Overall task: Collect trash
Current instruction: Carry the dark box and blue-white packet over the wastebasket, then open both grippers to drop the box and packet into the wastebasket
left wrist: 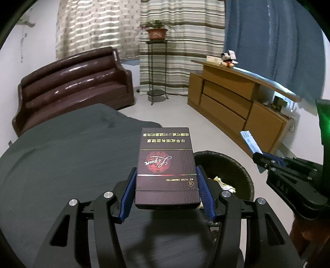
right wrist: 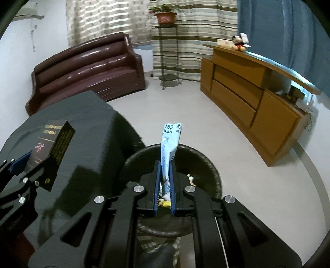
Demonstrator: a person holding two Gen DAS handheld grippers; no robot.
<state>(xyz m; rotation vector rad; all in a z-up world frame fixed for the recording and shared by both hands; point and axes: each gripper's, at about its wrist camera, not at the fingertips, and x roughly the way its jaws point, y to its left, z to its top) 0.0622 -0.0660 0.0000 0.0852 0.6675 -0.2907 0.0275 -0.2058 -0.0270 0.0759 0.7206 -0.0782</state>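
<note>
My left gripper (left wrist: 166,175) is shut on a dark maroon cigarette pack (left wrist: 166,167), held over the right edge of the dark table (left wrist: 61,165), beside the bin. It also shows in the right wrist view (right wrist: 49,152) at the left. My right gripper (right wrist: 165,165) is shut on a flattened light blue wrapper (right wrist: 170,148), held upright right above the round dark trash bin (right wrist: 206,165). In the left wrist view the wrapper (left wrist: 250,143) and right gripper (left wrist: 259,158) are at the right, beyond the bin (left wrist: 237,167). Some pale scraps (left wrist: 223,183) lie in the bin.
A brown leather sofa (right wrist: 88,70) stands at the back left. A metal stand with a potted plant (right wrist: 166,17) is by the striped curtains. A long wooden cabinet (right wrist: 247,96) with a Mickey toy (right wrist: 239,44) runs along the right. The floor (right wrist: 185,115) is pale.
</note>
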